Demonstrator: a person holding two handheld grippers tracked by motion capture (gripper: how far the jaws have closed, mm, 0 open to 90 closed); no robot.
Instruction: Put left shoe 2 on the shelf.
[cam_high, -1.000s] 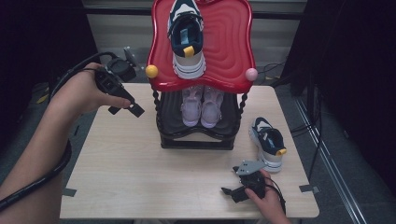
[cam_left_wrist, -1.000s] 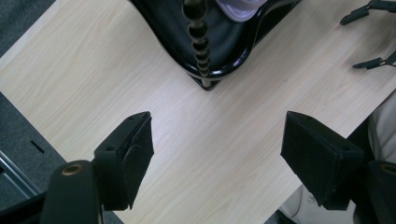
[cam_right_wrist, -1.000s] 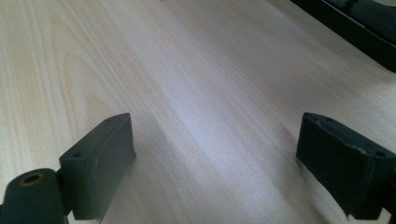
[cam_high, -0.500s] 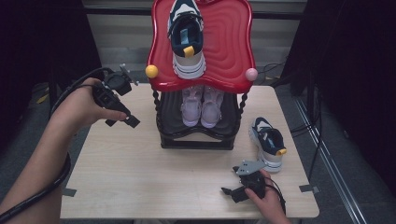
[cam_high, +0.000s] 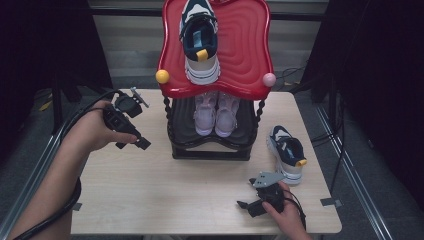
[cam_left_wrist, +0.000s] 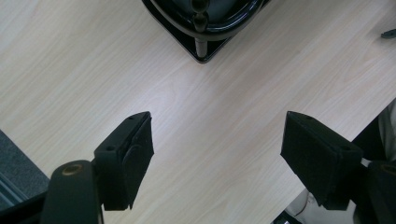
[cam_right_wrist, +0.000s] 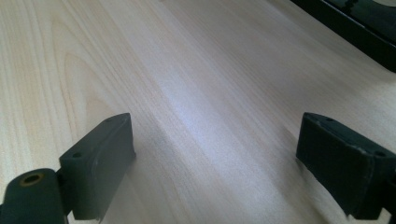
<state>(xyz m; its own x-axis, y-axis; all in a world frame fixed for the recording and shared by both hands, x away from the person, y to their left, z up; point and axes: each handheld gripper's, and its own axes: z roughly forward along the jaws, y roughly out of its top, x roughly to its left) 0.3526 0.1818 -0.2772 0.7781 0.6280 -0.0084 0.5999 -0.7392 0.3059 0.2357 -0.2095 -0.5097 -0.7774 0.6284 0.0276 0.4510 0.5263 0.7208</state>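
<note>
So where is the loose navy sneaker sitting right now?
In the high view the navy sneaker lies on the table at the right, just beside the black shoe rack and beyond the right gripper.

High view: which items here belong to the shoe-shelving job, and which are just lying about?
Job in hand:
- dark sneaker on the table
- its mate on the red top shelf
- shoe rack
- left gripper, open
- right gripper, open

Lying about:
- pale pink pair on the lower shelf
- floor cables

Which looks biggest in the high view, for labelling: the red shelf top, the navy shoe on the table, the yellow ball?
1. red shelf top, by far.
2. navy shoe on the table.
3. yellow ball, smallest.
The top sits nearer the camera, yet the order stays plain.
</note>
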